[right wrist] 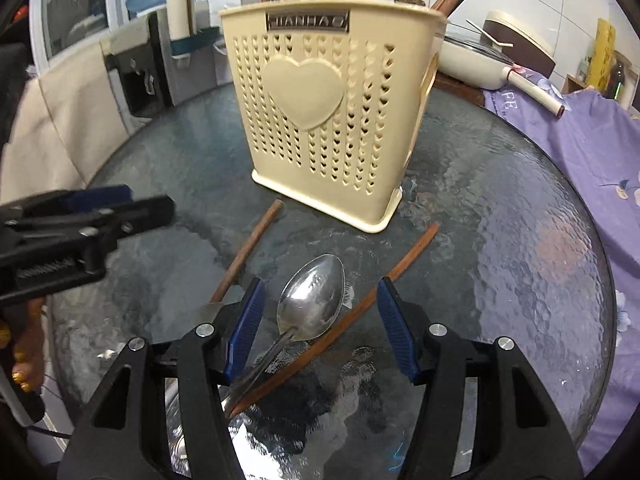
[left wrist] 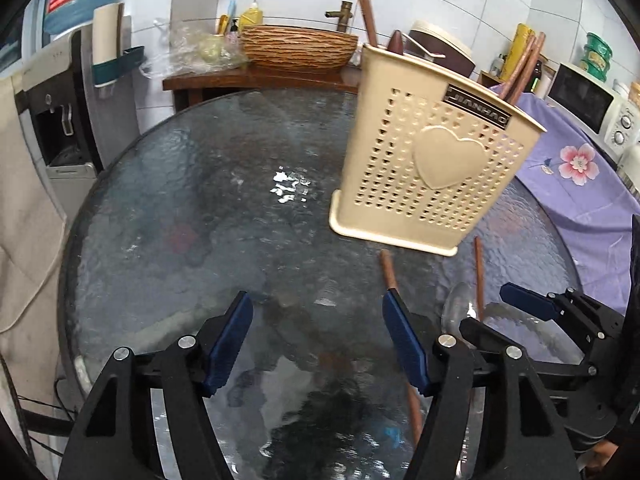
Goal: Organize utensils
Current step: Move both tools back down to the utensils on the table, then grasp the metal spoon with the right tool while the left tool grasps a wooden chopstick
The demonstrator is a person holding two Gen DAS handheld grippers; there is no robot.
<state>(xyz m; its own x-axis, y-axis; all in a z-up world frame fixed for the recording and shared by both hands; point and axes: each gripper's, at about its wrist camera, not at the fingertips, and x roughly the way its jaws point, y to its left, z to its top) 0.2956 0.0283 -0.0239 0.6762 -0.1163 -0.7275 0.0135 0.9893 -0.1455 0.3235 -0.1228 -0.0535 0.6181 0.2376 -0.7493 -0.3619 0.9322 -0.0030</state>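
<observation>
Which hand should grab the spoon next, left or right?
Right. The right gripper is open with the spoon lying between its fingers on the table. The left gripper is open beside it, over bare glass.

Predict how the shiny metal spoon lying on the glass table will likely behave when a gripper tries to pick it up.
The shiny metal spoon looks stiff, so it should not bend. Its polished surface on the smooth glass table may let it slide. Its handle crosses a brown wooden chopstick, which will probably be nudged.
</observation>
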